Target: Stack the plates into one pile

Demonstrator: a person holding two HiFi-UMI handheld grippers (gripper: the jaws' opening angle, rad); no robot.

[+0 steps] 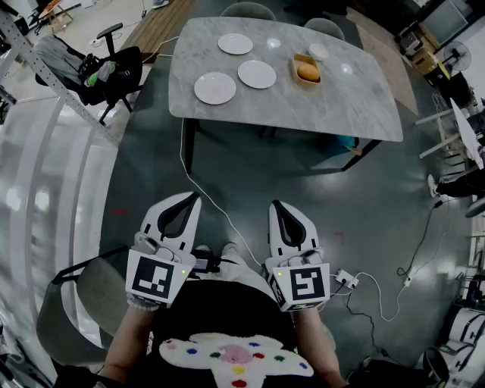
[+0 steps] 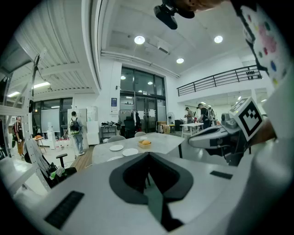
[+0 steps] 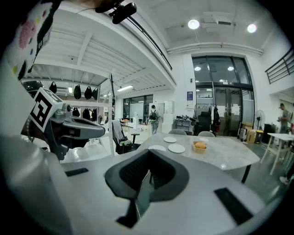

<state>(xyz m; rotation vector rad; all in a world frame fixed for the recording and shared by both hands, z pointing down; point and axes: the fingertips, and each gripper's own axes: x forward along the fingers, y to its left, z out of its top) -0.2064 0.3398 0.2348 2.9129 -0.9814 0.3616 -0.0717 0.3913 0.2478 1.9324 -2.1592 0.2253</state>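
Note:
Three white plates lie apart on the marble table (image 1: 356, 106): one at the near left (image 1: 215, 87), one in the middle (image 1: 257, 73), one at the far side (image 1: 236, 43). A smaller white dish (image 1: 319, 51) sits behind a yellow bowl. My left gripper (image 1: 194, 198) and right gripper (image 1: 274, 206) are both shut and empty, held close to my body, well short of the table. In the right gripper view the plates (image 3: 177, 148) show far ahead; in the left gripper view the plates (image 2: 130, 152) do too.
A yellow bowl holding an orange thing (image 1: 307, 70) stands right of the plates. Grey chairs (image 1: 248, 10) sit at the table's far side, an office chair with bags (image 1: 102, 72) at the left. Cables (image 1: 220, 204) cross the floor. People stand in the background.

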